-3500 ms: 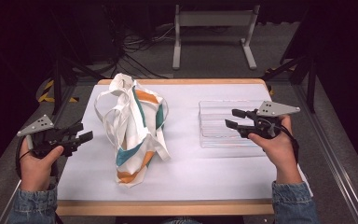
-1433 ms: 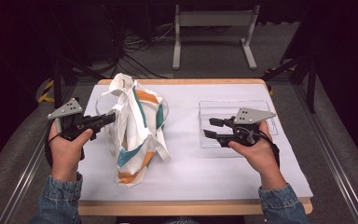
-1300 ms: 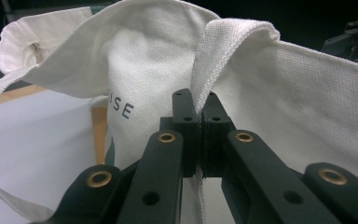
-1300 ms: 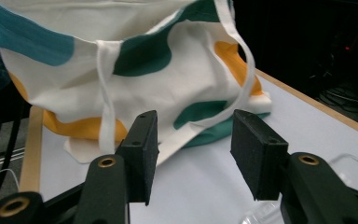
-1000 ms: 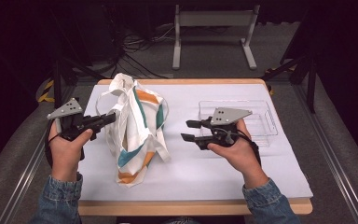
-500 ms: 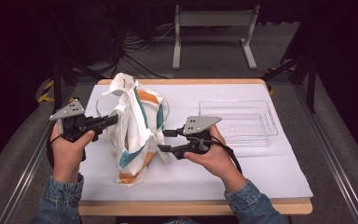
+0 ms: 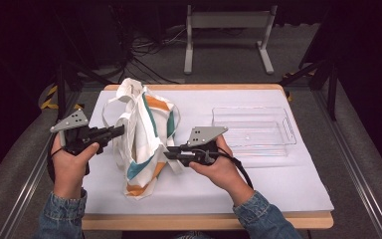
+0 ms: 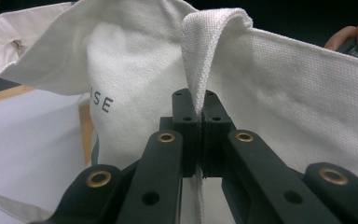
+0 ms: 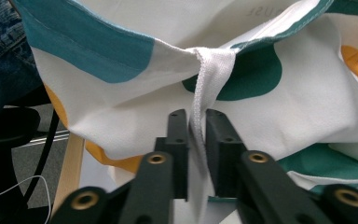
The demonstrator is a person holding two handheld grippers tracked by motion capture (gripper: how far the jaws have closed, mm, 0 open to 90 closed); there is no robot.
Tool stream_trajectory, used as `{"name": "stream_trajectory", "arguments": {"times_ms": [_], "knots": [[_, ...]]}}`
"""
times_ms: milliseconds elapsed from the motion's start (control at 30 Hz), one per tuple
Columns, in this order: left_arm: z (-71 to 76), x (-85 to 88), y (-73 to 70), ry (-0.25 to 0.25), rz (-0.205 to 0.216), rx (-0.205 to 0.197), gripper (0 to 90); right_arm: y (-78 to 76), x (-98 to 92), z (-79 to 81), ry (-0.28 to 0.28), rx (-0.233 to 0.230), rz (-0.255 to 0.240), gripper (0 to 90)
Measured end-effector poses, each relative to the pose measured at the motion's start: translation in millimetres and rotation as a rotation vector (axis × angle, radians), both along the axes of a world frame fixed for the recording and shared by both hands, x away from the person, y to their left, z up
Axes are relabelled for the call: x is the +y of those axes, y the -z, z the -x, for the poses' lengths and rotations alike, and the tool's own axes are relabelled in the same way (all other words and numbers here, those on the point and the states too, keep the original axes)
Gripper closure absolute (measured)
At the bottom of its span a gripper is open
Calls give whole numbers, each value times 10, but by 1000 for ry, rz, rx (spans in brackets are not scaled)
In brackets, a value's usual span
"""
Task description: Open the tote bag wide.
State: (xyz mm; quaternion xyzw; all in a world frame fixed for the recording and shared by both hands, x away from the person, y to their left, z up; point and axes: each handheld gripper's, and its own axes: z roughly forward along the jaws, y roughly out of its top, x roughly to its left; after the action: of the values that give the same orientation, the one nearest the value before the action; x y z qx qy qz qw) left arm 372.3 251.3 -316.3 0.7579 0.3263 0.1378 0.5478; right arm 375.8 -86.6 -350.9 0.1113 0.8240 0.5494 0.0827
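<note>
- Tote bag [image 7: 142, 134], white with teal and orange patches, stands crumpled on the white-covered tabletop [image 7: 278, 184], left of the clear plastic tray [image 7: 252, 130].
- Tray holds nothing.
- Left claw [image 8: 199, 122] is clenched on a fold of the bag's white fabric.
- Right claw [image 9: 196, 135] straddles a white strap at the bag's right side, jaws not fully closed.
- Dark floor surrounds the tabletop.

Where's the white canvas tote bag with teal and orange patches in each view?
High view: the white canvas tote bag lies left of centre on the table, between the two grippers.
Left gripper view: its plain white side spans the frame; a fold sits in the shut jaws.
Right gripper view: its patched side spans the top; a white strap runs between the jaws.
Shared landmark: the bag's white strap.
</note>
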Motion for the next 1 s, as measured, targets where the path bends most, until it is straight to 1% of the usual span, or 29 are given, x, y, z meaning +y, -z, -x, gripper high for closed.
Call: {"name": "stream_trajectory", "arguments": {"times_ms": [33,67,100,133,233,333,433,467,500,633,700,733,767,933,1000], "knots": [[10,0,-2,-1,4,4,874,-12,-6,2,-2,-4,-1,866],[14,6,-5,-2,1,-1,874,-22,-12,8,-2,-10,-2,873],[26,5,-7,-5,7,5,874,-33,-17,13,0,-15,-6,875],[27,11,-12,-4,1,-2,874,-42,-21,17,1,-16,-10,876],[47,19,-28,-8,7,-7,874,-66,-19,37,1,-18,-25,878],[67,39,-57,-7,3,-26,874,-107,-33,64,8,-39,-39,879],[98,45,-85,-11,3,-32,875,-180,-78,92,19,-63,-63,879],[109,46,-91,-11,7,-30,875,-197,-91,100,24,-66,-69,879],[119,57,-104,-13,3,-42,874,-214,-104,105,26,-70,-75,879],[161,91,-139,-23,2,-57,875,-285,-165,141,38,-80,-106,879],[195,138,-166,-33,2,-70,875,-313,-186,157,41,-87,-112,880],[195,138,-166,-33,2,-70,875,-313,-186,157,41,-87,-112,880],[213,168,-174,-39,5,-76,875,-344,-212,172,47,-100,-119,880],[244,236,-180,-52,4,-73,875,-422,-286,207,58,-123,-137,880],[255,285,-173,-61,11,-70,875,-445,-308,216,64,-129,-143,880]]}}
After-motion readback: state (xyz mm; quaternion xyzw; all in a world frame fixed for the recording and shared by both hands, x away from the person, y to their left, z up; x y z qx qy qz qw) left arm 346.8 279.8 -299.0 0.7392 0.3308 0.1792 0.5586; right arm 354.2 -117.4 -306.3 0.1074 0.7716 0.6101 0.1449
